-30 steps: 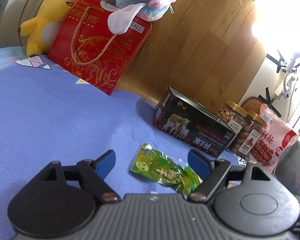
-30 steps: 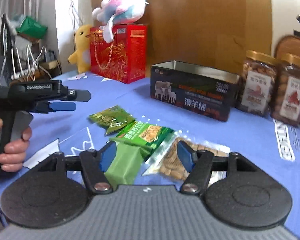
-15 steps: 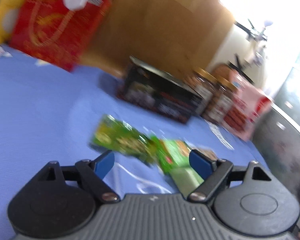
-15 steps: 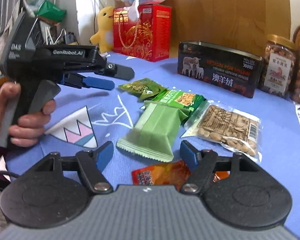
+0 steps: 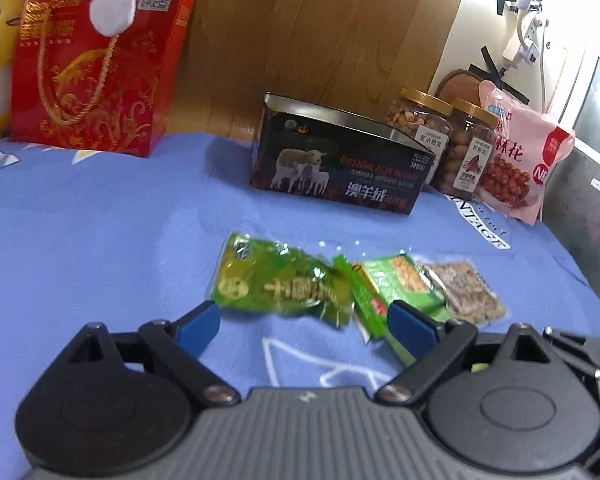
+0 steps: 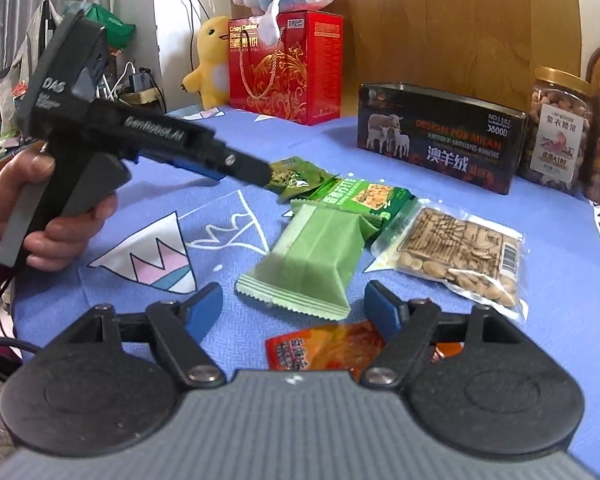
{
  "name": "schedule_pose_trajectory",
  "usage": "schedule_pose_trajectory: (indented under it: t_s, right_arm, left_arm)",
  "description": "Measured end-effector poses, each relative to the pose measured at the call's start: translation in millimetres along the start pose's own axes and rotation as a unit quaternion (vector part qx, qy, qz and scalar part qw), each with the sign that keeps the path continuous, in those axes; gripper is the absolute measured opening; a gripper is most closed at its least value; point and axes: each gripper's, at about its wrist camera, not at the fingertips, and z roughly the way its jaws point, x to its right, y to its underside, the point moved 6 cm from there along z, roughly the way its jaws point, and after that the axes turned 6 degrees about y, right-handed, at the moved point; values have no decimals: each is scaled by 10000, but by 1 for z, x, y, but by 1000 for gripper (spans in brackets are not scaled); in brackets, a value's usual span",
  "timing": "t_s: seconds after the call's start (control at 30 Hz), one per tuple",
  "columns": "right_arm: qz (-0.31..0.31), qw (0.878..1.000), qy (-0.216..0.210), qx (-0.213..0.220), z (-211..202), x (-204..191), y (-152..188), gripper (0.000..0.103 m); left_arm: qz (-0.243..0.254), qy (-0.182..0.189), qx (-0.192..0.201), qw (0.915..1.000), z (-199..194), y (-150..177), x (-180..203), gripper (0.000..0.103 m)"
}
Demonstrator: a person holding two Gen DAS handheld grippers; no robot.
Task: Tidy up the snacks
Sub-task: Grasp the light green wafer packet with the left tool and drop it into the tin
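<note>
Pale green wrapper (image 6: 312,264), blue cloth (image 6: 420,320)

Daylight floods both views. In the left wrist view the wall (image 5: 540,20) at upper right is washed pale by glare, and the whole picture is slightly soft, the green packet (image 5: 280,284) smeared. The tin (image 5: 340,168) casts a soft shadow leftward on the blue cloth (image 5: 100,220). The right wrist view is sharper and evenly lit. Fisheye bending curves both pictures' edges; corners go dark.
</note>
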Motion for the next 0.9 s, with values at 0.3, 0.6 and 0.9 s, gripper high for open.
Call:
schedule_pose_trajectory:
  t_s: [0.3, 0.6, 0.9]
  right_arm:
    - [-87, 9999, 103, -3, 1, -3, 1, 80]
    - [-429, 9989, 121, -132, 14, -9, -9, 61]
    - [-270, 9991, -19, 334, 8, -1, -47, 24]
  left_arm:
    - [-112, 904, -216, 9956, 0, 1, 30, 90]
    - [281, 1087, -691, 9913, 25, 23, 76, 71]
    - [311, 1216, 103, 9920, -6, -38, 80, 64]
